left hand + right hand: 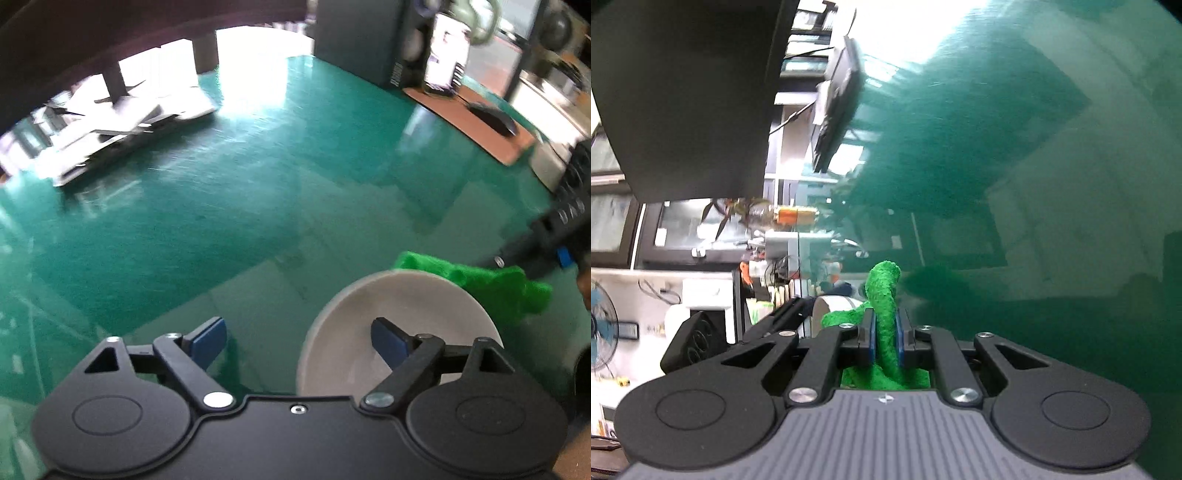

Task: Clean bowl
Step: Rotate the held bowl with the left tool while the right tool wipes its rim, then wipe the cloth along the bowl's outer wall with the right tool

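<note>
A pale grey bowl [399, 325] sits on the green table [229, 206] at the lower right of the left wrist view. My left gripper [297, 330] is open. Its right finger [388, 343] hangs over the bowl's inside, its left finger [208, 341] is over the table, and the bowl's near-left rim lies between them untouched. A bright green cloth [498, 291] lies against the bowl's far right rim. My right gripper [885, 332] is shut on this green cloth [884, 295], and a fold sticks out past the pads. The bowl's edge [833, 304] shows just left of it.
A stack of flat white and dark devices [110, 129] lies at the table's far left. A dark box [358, 37] stands at the back. A black mouse [495, 116] rests on a brown mat [476, 125] at the far right. The table's middle is bare green surface.
</note>
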Demonstrator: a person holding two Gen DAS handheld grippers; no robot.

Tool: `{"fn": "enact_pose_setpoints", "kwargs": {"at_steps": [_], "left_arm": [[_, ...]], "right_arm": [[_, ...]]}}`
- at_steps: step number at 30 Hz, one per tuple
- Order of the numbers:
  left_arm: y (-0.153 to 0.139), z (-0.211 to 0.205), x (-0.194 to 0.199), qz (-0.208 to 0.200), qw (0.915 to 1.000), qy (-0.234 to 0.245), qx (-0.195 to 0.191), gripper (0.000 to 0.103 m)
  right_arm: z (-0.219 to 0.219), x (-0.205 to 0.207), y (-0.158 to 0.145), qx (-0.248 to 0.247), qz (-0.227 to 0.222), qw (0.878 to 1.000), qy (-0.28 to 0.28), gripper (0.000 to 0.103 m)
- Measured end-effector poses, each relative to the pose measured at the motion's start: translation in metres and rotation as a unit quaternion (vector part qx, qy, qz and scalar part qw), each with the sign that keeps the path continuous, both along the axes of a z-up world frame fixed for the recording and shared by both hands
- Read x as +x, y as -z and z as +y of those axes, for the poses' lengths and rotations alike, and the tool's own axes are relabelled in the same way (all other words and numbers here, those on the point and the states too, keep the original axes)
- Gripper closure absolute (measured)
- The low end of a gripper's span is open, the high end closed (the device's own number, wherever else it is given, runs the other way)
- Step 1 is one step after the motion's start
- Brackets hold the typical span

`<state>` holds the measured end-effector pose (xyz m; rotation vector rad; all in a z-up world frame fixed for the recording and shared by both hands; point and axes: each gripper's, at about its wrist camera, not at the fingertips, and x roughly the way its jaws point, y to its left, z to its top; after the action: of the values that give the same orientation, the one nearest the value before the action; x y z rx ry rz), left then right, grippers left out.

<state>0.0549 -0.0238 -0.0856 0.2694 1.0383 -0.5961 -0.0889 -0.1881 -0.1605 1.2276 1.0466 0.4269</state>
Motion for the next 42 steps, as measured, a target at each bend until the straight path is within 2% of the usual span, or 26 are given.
{"fn": "enact_pose_setpoints", "kwargs": {"at_steps": [3, 7, 9, 11, 13, 15, 18, 21, 23, 25, 28, 31, 36, 42], "left_arm": [[-0.003, 0.014, -0.01, 0.03, 0.9983, -0.037, -0.033, 0.013], [0.004, 0.023, -0.034, 0.056, 0.9941, -0.08, -0.047, 0.01], [0.008, 0.024, -0.039, 0.066, 0.9929, -0.086, -0.048, 0.01], [0.01, 0.022, -0.045, 0.067, 0.9928, -0.091, -0.039, 0.02], [0.007, 0.019, -0.046, 0.053, 0.9949, -0.083, -0.025, 0.054], [0.005, 0.018, -0.045, 0.048, 0.9958, -0.075, -0.022, 0.071], [0.004, 0.02, -0.037, 0.046, 0.9957, -0.076, -0.027, 0.08], [0.003, 0.019, -0.024, 0.034, 0.9972, -0.063, -0.021, 0.08], [0.004, 0.018, -0.015, 0.029, 0.9981, -0.05, -0.022, 0.075], [0.004, 0.014, -0.006, 0.014, 0.9995, -0.029, -0.007, 0.066], [0.006, 0.01, 0.002, 0.009, 0.9999, -0.008, 0.003, 0.066], [0.005, 0.004, 0.004, 0.006, 0.9998, 0.013, 0.014, 0.066], [0.004, -0.002, 0.003, 0.002, 0.9988, 0.035, 0.034, 0.065], [0.002, -0.01, 0.0, 0.0, 0.997, 0.046, 0.062, 0.062]], "right_arm": [[0.0, 0.009, -0.001, -0.009, -0.01, 1.0, 0.002, 0.091], [0.006, 0.045, -0.012, -0.024, -0.041, 0.998, -0.03, 0.091], [0.017, 0.068, -0.016, -0.033, -0.054, 0.996, -0.057, 0.091], [0.027, 0.085, -0.018, -0.04, -0.063, 0.994, -0.08, 0.091], [0.046, 0.106, -0.02, -0.054, -0.07, 0.989, -0.118, 0.091], [0.064, 0.12, -0.022, -0.064, -0.077, 0.983, -0.157, 0.091], [0.071, 0.12, -0.024, -0.066, -0.077, 0.979, -0.177, 0.091], [0.064, 0.107, -0.026, -0.065, -0.072, 0.981, -0.169, 0.091], [0.047, 0.086, -0.025, -0.057, -0.059, 0.987, -0.14, 0.091], [0.036, 0.066, -0.025, -0.057, -0.052, 0.989, -0.126, 0.091], [0.022, 0.03, -0.025, -0.063, -0.04, 0.992, -0.104, 0.091], [0.026, 0.018, -0.026, -0.071, -0.045, 0.992, -0.093, 0.091], [0.043, 0.037, -0.03, -0.123, -0.078, 0.985, -0.09, 0.092], [0.056, 0.066, -0.03, -0.147, -0.12, 0.976, -0.104, 0.092]]}}
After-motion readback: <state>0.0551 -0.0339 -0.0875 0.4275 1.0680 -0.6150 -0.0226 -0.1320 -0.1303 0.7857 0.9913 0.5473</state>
